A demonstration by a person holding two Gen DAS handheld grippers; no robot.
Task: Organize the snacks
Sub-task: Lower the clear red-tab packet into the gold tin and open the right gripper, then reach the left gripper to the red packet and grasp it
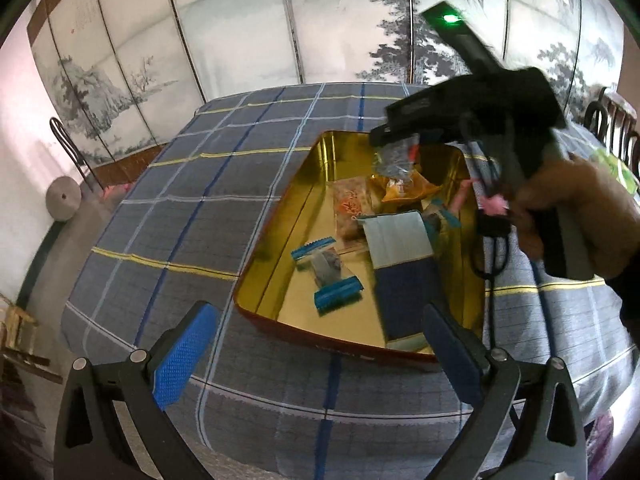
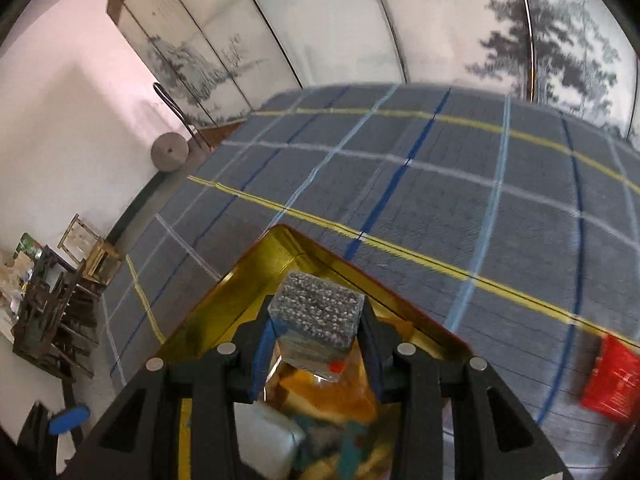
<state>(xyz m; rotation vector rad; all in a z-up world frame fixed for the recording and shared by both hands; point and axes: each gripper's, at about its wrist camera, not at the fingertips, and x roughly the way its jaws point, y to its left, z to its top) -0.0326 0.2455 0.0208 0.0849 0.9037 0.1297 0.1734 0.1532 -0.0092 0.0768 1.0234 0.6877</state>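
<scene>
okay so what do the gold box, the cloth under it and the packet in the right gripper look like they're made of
Box: likely tin-plated metal, glossy gold inside; its walls mirror the snacks. Cloth: woven fabric, matte, with a fine weave and plaid lines. Packet, clamped in the right gripper: probably clear shiny plastic film, since speckled dark contents show through.

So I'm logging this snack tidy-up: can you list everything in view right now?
tin: one, gold inside, on the tablecloth
tablecloth: one, grey-blue plaid, covering the table
blue-ended wrappers: about two, in the tin
orange packet: one, in the tin
red packet: one, on the cloth, outside the tin
clear speckled packet: one, above the tin
painted screen: one, behind the table
left claw: open, empty
right claw: shut on clear speckled packet
</scene>
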